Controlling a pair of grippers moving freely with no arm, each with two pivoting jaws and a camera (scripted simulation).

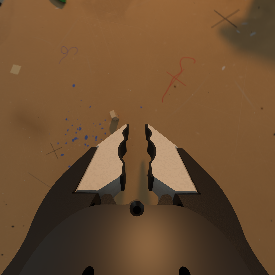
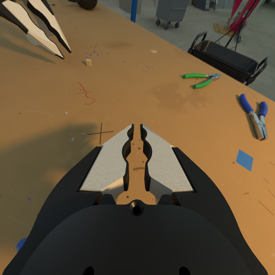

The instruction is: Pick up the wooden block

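Looking down from the left wrist view, the left gripper (image 1: 136, 124) hangs over a brown table (image 1: 134, 44) with its two fingers apart and nothing between them. The wooden block (image 1: 114, 115), a small pale piece, stands on the table just beyond the tip of the left-hand finger and a little to its side, outside the gap and not touching either finger. Blue paint spots (image 1: 80, 134) are scattered beside the block, a red scribble (image 1: 177, 77) lies farther off to the right, and a dark cross (image 1: 225, 18) is drawn near the top corner. In the right wrist view, the right gripper (image 2: 137, 124) is over another part of the table (image 2: 134, 96), its fingers a narrow way apart and holding nothing. The left gripper (image 2: 67, 54) shows at the upper left, tips pointing down toward the table, with the wooden block (image 2: 88, 62) standing near them but clear of both. This block is well apart from the right gripper. Green-handled pliers (image 2: 200, 79) and blue-handled pliers (image 2: 256, 116) lie toward the right edge, a blue patch (image 2: 244, 160) sits near them, and a black bin (image 2: 226, 59) stands on the floor past the table.
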